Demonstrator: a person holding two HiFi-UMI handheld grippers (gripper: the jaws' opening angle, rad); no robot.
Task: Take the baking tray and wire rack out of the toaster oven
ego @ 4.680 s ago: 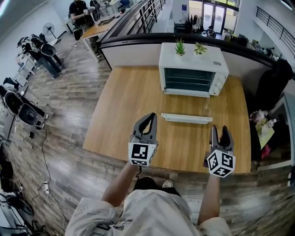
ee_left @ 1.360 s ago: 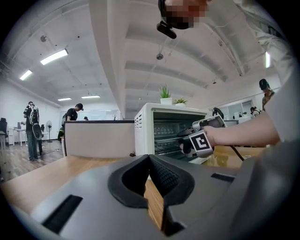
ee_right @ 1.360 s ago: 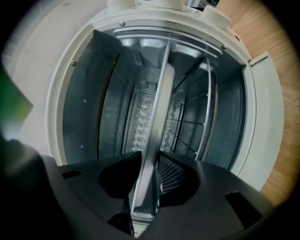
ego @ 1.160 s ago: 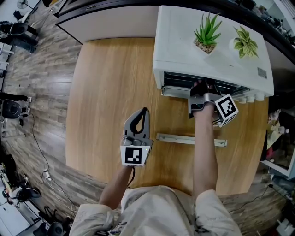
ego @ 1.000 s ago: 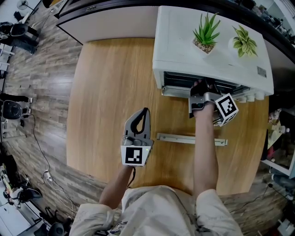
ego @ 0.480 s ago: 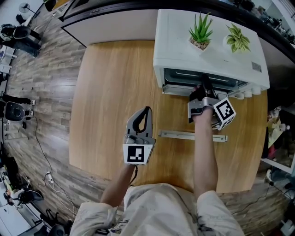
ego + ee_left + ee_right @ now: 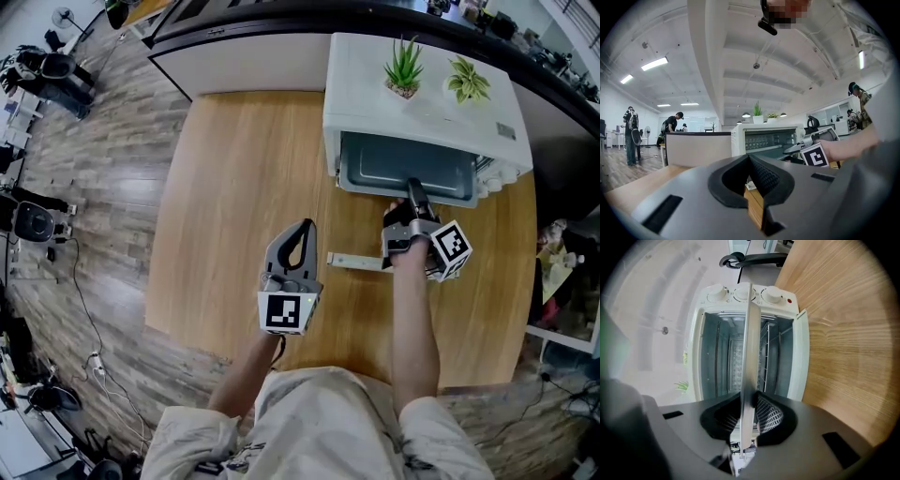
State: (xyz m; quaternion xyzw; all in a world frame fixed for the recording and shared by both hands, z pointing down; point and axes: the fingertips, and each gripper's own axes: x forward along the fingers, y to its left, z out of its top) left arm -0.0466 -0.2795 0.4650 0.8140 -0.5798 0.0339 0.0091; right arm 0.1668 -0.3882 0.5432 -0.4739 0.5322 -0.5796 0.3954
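With the right claw (image 7: 413, 191) clamped on the front lip of the baking tray (image 7: 398, 167), which sits half out of the toaster oven (image 7: 427, 98), and the left claw (image 7: 301, 228) closed and empty over the bench (image 7: 234, 187), the tray removal is under way and likely needs a level pull clear.

A light wooden rectangular desk (image 7: 234, 187) is carrying everything here. A white box-shaped toaster oven (image 7: 422, 94) is standing on its far side, just ahead of the fingers (image 7: 415, 199) of the right gripper (image 7: 412, 184). A long white bar (image 7: 356, 261) is lying crosswise just behind those fingers, ahead and to the right of the fingers (image 7: 277, 258) of the left gripper (image 7: 302, 225); whether it is touching the wood cannot be told.
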